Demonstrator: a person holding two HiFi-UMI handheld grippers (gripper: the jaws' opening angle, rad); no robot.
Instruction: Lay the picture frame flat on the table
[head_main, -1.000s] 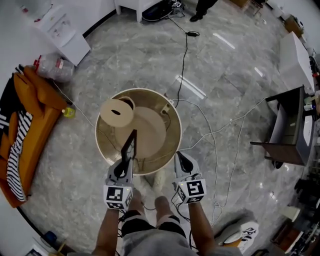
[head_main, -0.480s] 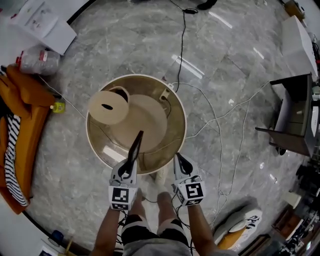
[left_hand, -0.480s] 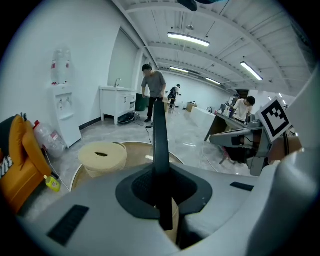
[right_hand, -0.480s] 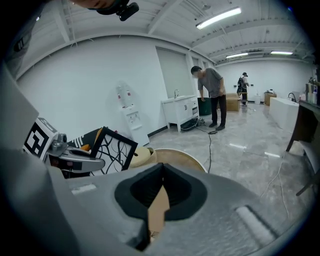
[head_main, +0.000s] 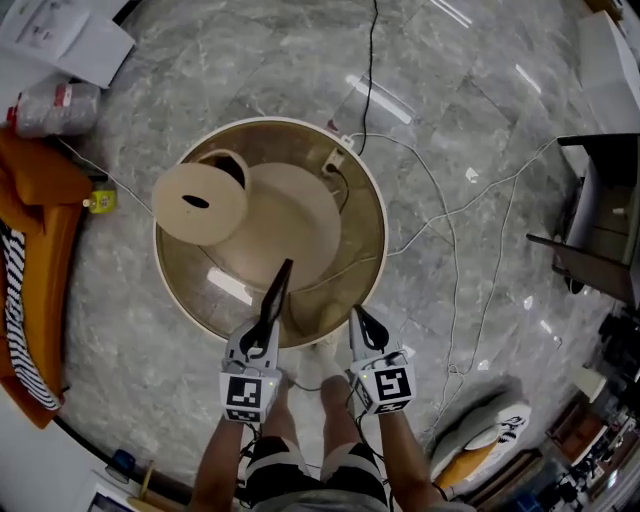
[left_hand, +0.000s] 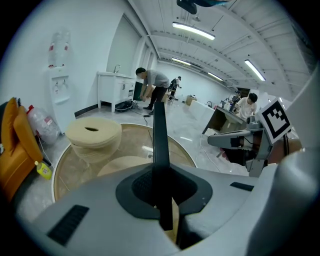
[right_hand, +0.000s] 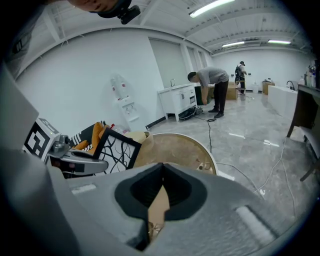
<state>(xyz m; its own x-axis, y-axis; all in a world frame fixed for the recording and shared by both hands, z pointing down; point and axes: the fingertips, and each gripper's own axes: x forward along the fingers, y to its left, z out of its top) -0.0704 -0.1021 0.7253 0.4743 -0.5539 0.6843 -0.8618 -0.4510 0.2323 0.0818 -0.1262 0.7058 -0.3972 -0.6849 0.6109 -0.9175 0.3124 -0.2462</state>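
One round glass-topped table (head_main: 384, 235) stands on the marble floor (head_main: 480, 130), with a thick beige disc (head_main: 198, 203) at its far left. The black-edged picture frame (head_main: 277, 295) stands upright, edge-on, above the table's near rim; I can't tell if it touches. The left gripper (head_main: 262, 332) has its jaws nearly together, clamped on the frame's edge. Just beside it, the right gripper (head_main: 362, 318) has its jaws pressed together on nothing.

No readable text, no labels — none
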